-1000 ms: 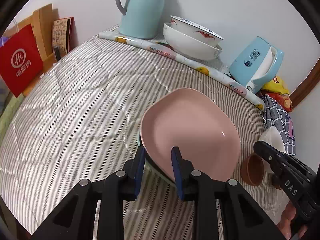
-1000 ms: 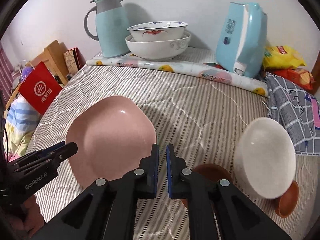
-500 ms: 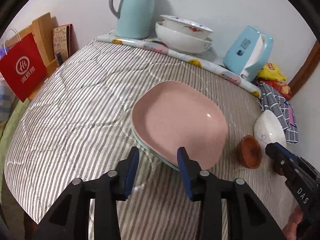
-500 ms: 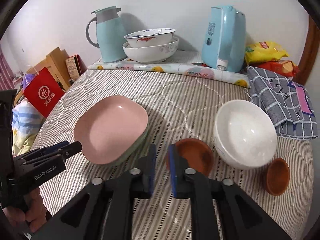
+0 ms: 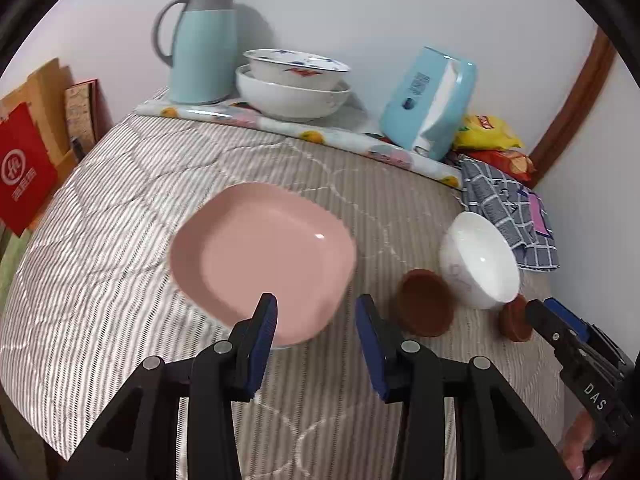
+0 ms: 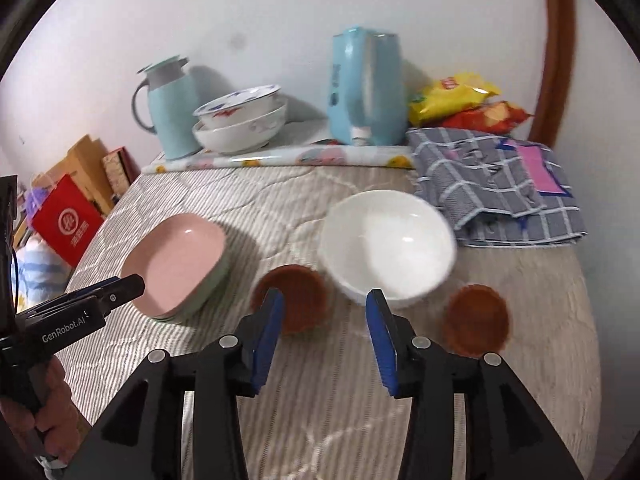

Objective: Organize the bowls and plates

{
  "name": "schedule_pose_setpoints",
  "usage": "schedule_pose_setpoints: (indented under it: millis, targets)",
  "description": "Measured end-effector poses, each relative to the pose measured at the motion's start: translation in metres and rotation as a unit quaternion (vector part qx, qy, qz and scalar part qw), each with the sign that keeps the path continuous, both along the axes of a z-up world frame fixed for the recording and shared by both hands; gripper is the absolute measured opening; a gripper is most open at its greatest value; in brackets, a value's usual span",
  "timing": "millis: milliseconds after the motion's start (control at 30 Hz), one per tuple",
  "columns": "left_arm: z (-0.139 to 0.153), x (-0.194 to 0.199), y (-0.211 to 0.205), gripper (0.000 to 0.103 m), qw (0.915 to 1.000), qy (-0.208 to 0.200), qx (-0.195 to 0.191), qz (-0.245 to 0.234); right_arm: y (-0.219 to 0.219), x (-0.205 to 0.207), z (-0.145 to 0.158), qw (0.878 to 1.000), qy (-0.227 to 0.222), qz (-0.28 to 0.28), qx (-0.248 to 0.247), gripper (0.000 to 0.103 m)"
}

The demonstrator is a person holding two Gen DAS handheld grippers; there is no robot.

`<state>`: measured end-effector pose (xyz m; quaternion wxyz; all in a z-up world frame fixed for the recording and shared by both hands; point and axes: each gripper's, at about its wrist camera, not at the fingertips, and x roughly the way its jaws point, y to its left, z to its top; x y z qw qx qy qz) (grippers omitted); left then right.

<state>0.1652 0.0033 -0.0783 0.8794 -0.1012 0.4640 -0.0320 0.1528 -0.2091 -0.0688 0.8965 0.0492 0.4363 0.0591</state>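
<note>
Left gripper (image 5: 316,314) released, jaws apart over striped quilt (image 5: 120,240), nothing between; just been opening. Right gripper (image 6: 324,312) likewise released, just been widening, empty. Pink plate (image 5: 264,260) stacked on a green plate (image 6: 208,288), mid-quilt. White bowl (image 6: 386,248) to the right, between two small brown dishes (image 6: 292,300) (image 6: 476,318). Two nested patterned bowls (image 6: 240,120) by the wall, beside a blue thermos jug (image 5: 202,44).

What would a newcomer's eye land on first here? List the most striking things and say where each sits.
The pink plate stands out first, topping a small stack left of centre on the striped quilt. To its right sits a white bowl flanked by two small brown dishes, one on its left and one on its right. Against the back wall, a pale blue jug stands beside two stacked patterned bowls.
</note>
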Motion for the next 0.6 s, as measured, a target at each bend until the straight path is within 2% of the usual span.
schedule_pose_setpoints:
  millis: [300, 600]
  targets:
    - [0.010, 0.008, -0.026, 0.039, 0.9997, -0.010, -0.004, -0.021, -0.051, -0.008, 0.011, 0.998, -0.015, -0.055, -0.007, 0.055]
    - [0.013, 0.020, -0.046, 0.039, 0.9993, -0.020, 0.003, -0.031, -0.090, -0.008, 0.006, 0.996, -0.008, -0.092, -0.008, 0.055]
